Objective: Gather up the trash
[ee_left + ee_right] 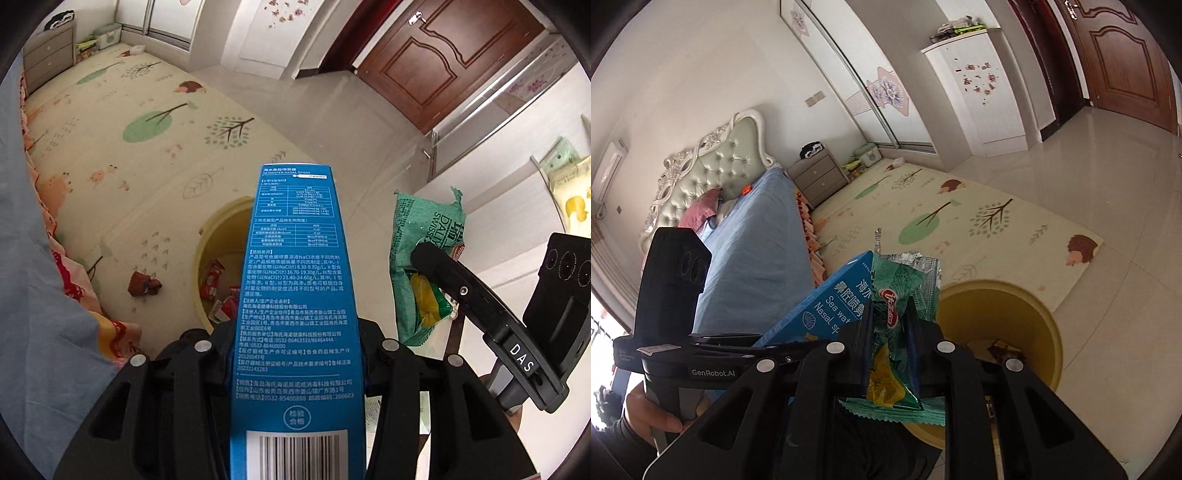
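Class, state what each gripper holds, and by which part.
Left gripper: tall blue cardboard box, clamped near its barcode end. Right gripper: crinkled green snack wrapper, pinched across its middle.

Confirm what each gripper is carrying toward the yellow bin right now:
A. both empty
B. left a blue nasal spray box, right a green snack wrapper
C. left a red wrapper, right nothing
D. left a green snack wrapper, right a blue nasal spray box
B: the left gripper is clamped on the blue nasal spray box, and the right gripper pinches the green snack wrapper, both near the yellow bin.
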